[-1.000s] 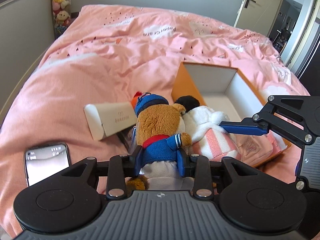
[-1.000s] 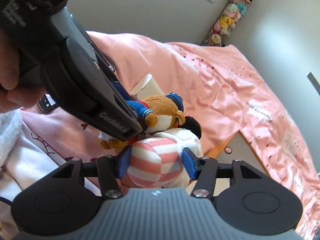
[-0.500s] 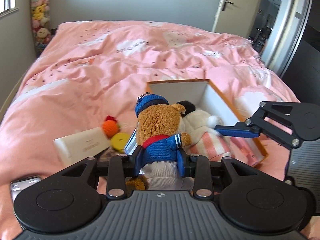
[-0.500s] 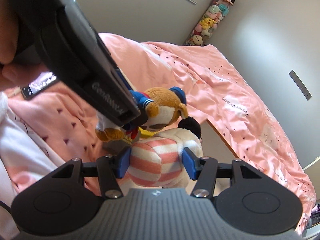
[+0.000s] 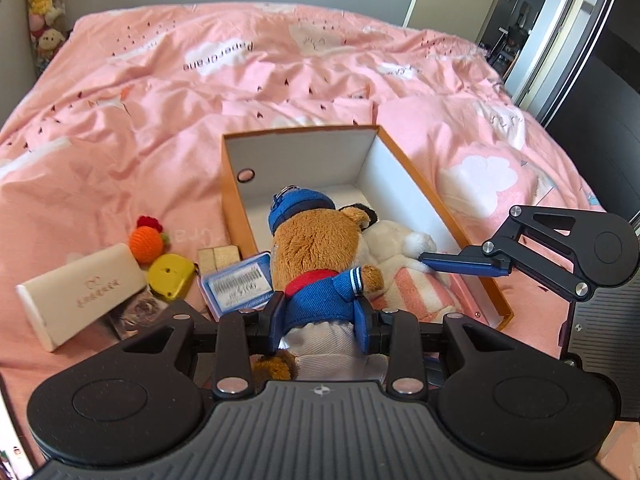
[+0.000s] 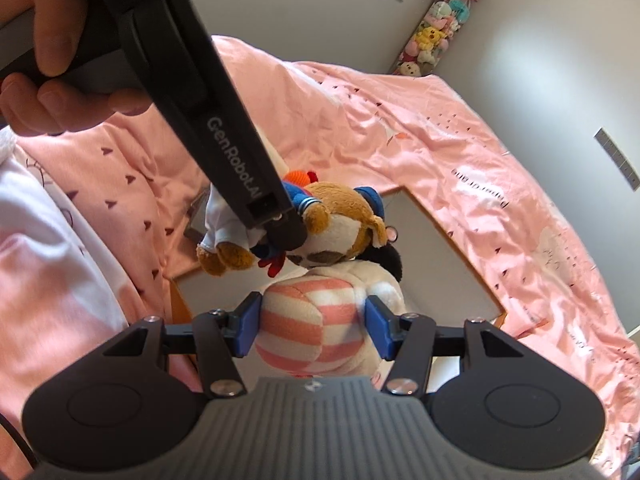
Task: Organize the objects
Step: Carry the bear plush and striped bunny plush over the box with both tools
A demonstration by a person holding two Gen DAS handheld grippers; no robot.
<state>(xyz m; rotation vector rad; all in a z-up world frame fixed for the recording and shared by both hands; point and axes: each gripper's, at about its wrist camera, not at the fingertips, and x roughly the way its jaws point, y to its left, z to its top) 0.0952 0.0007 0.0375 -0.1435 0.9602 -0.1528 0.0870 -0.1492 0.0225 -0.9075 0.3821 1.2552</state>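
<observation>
My left gripper is shut on a brown teddy bear in a blue cap and jacket, held over the near end of an open orange box with a white inside. My right gripper is shut on a white plush with pink stripes and a black ear, held beside the bear over the box. The plush and the right gripper's blue fingers also show in the left wrist view. The left gripper's black body crosses the right wrist view, over the bear.
On the pink duvet left of the box lie a white case, an orange knitted toy, a yellow tape measure, a small gold box and a blue-edged card. A door stands open at the far right.
Both grippers have carried their toys forward and to the right, from beside the box to over its near end. The small items on the left have come into view.
</observation>
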